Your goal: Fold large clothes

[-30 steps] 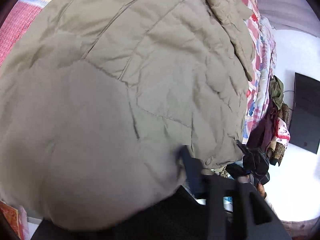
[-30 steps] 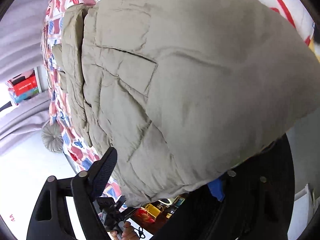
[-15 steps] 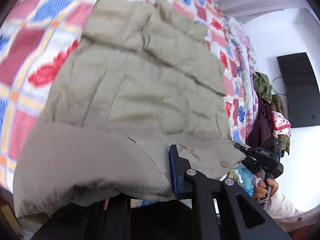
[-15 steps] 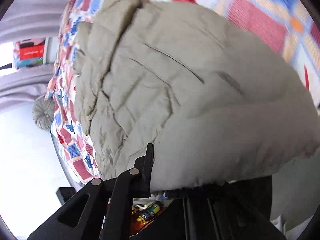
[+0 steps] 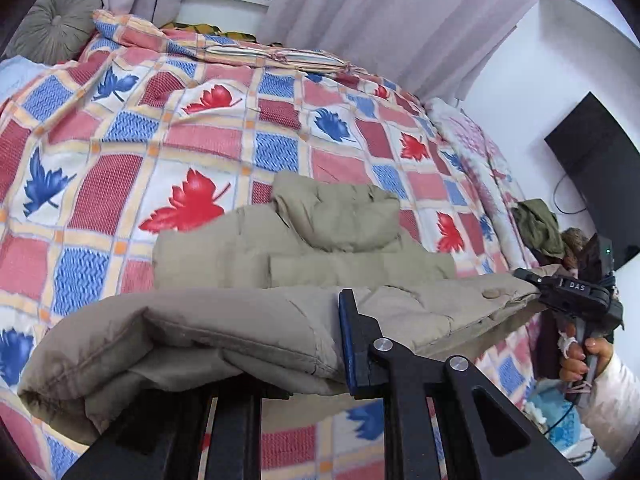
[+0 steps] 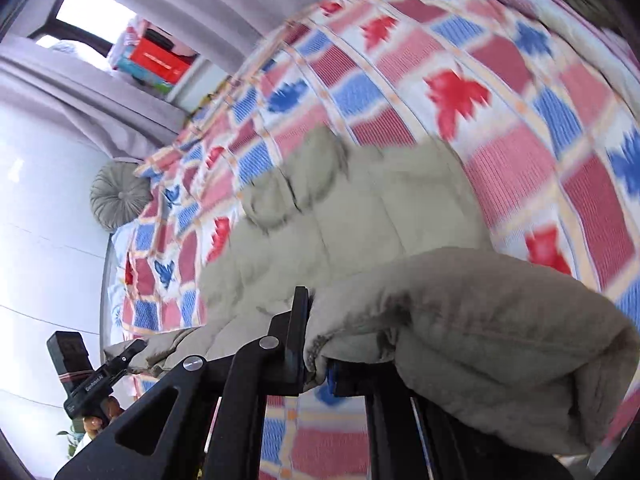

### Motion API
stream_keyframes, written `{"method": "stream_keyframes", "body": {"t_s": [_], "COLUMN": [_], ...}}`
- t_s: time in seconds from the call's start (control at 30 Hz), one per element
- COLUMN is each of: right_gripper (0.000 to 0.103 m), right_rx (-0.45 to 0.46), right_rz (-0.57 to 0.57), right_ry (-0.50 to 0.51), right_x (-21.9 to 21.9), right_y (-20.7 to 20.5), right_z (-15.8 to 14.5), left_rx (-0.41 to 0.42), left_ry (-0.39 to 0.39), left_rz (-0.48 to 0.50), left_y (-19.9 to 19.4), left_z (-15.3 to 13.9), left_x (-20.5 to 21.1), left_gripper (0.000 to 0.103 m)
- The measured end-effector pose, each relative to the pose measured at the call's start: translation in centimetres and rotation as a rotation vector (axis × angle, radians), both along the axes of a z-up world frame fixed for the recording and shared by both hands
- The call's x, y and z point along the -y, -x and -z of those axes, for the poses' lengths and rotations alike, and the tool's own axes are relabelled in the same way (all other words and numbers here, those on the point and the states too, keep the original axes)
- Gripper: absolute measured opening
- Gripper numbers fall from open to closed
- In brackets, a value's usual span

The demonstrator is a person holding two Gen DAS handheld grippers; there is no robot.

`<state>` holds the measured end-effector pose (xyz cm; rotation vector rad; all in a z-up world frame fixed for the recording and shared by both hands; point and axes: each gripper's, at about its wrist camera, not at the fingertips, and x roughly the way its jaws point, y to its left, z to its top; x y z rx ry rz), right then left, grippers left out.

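Left wrist view, left gripper (image 5: 312,344) clamped tight on the near hem of the khaki puffer jacket (image 5: 328,240), right gripper (image 5: 532,280) pinching the hem's right corner, hem raised above the leaf-patterned bedspread (image 5: 192,120), jacket's far half lying on the bed, round grey cushion (image 6: 116,196) far left.

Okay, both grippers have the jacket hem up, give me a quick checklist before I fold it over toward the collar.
1. Left gripper clamped on the puffer jacket hem: ok.
2. Right gripper clamped on the hem: ok.
3. Hem stretched fairly straight between both grippers: ok.
4. Collar end lying on the quilt: ok.
5. Quilt beyond the collar free of clutter: ok.
6. Sleeves tucked in under the body: cannot tell.
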<state>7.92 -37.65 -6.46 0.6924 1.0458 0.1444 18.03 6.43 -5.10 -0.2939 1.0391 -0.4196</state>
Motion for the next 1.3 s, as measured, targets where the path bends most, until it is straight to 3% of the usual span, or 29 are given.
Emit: {"method": "stream_keyframes", "body": {"t_s": [0.17, 0.3, 0.5, 0.63, 0.73, 0.77, 0.83, 0.87, 0.93, 1.0, 1.07, 1.3], "right_gripper": [0.008, 0.008, 0.008, 0.008, 0.008, 0.009, 0.009, 0.011, 0.025, 0.053, 0.066, 0.066], "right_rx": [0.044, 0.023, -0.058, -0.079, -0.087, -0.092, -0.099, -0.099, -0.091, -0.077, -0.057, -0.032], "right_rz": [-0.060, -0.072, -0.030, -0.012, 0.019, 0.024, 0.023, 0.019, 0.010, 0.012, 0.029, 0.064], "right_ry": [0.085, 0.126, 0.129, 0.125, 0.098, 0.092, 0.081, 0.077, 0.074, 0.079, 0.081, 0.054], "right_x": [-0.2, -1.1, -1.1, -1.0, -0.6, -0.6, -0.3, -0.2, 0.1, 0.4, 0.8, 1.8], "right_y": [-7.8, -13.1, -17.3, -18.5, -18.7, -18.7, -18.7, -18.6, -18.3, -17.9, -17.3, -13.0], "right_z": [0.1, 3.7, 10.9, 14.4, 15.4, 15.5, 15.2, 14.9, 14.1, 13.2, 12.3, 9.9], "left_rx": [0.001, -0.033, -0.081, -0.113, -0.112, -0.103, -0.072, -0.049, 0.024, 0.005, -0.020, -0.129], "left_ry": [-0.088, -0.144, -0.201, -0.192, -0.179, -0.175, -0.185, -0.211, -0.263, -0.268, -0.254, -0.125], "left_rz": [-0.076, -0.121, -0.162, -0.184, -0.171, -0.164, -0.157, -0.174, -0.209, -0.209, -0.217, -0.202], "left_y": [-5.6, -8.6, -11.3, -12.3, -12.1, -11.9, -11.2, -10.8, -9.8, -9.4, -8.6, -1.9], "left_z": [4.2, 9.2, 15.1, 16.1, 15.0, 14.5, 13.2, 12.4, 10.9, 10.6, 10.8, 11.6], "left_x": [0.9, 1.8, 2.9, 3.0, 2.8, 2.7, 2.4, 2.2, 1.8, 1.3, 0.7, -1.3], "left_gripper": [0.019, 0.019, 0.019, 0.019, 0.021, 0.026, 0.062, 0.099, 0.103, 0.103, 0.103, 0.103]}}
